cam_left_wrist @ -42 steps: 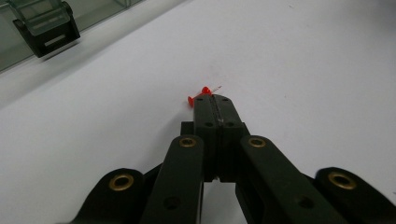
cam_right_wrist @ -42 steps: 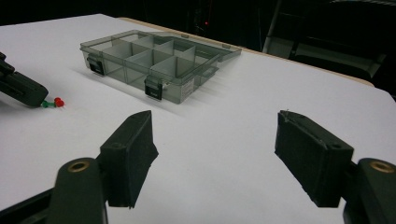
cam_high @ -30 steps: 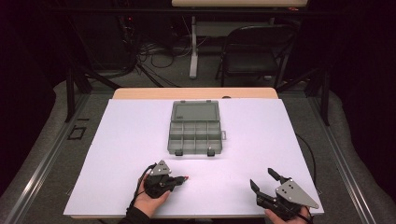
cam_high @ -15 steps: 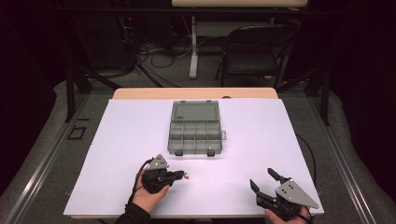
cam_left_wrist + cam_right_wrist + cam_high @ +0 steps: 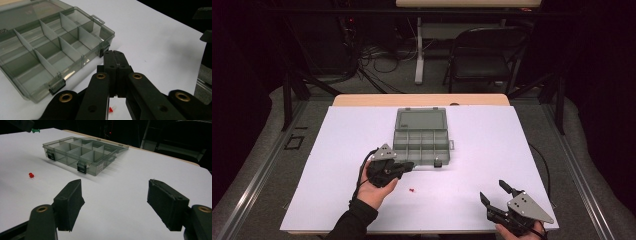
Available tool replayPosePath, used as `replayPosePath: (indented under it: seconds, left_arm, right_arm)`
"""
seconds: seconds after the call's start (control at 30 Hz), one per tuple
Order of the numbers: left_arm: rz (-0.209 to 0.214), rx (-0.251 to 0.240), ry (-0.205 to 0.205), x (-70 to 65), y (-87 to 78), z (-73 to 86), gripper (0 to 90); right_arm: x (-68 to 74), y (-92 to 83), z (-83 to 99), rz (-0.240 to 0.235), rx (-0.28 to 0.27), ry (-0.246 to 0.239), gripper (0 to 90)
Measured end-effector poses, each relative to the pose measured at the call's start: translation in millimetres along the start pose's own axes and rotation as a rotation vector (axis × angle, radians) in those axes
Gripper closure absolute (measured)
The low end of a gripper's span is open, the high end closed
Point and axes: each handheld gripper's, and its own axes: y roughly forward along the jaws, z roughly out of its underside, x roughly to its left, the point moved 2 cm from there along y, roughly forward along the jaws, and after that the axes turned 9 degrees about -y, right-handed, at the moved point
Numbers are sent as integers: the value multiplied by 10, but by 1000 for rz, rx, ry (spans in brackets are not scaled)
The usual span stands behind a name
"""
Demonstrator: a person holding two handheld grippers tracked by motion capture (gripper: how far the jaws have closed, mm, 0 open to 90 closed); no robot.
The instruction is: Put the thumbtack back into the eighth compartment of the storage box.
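My left gripper (image 5: 408, 166) hangs above the white table sheet (image 5: 492, 150), jaws pressed together, nothing visible between them, tips beside the near edge of the open smoky-grey clear plastic compartment box (image 5: 421, 141). A small red push pin (image 5: 412, 190) lies on the sheet just below. My right gripper (image 5: 495, 195) rests at the near right, jaws wide apart, empty.

Table (image 5: 362, 200) in front of me: white top, bare wood strip along the far edge. Organizer box (image 5: 421, 136) lies flat on it, lid open, clear grey, divided compartments, two black latches on its near wall. Red pin (image 5: 412, 190) lies on the white surface near the box, on its near side, apart from it, just off the left latch corner.
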Motion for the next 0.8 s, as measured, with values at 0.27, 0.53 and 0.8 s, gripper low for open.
replayPosePath:
  seconds: [0.27, 0.53, 0.8]
  left_arm:
    - [3, 8, 23, -57, 128, -246, 900]
    - [-4, 11, 13, -65, 284, -446, 900]
    - [-32, 30, 7, -17, 443, -571, 900]
  right_arm:
    - [-8, -4, 1, 3, 2, 0, 275]
    - [-14, -5, 1, 3, 1, -1, 276]
    - [-17, -5, 0, 3, -2, 1, 276]
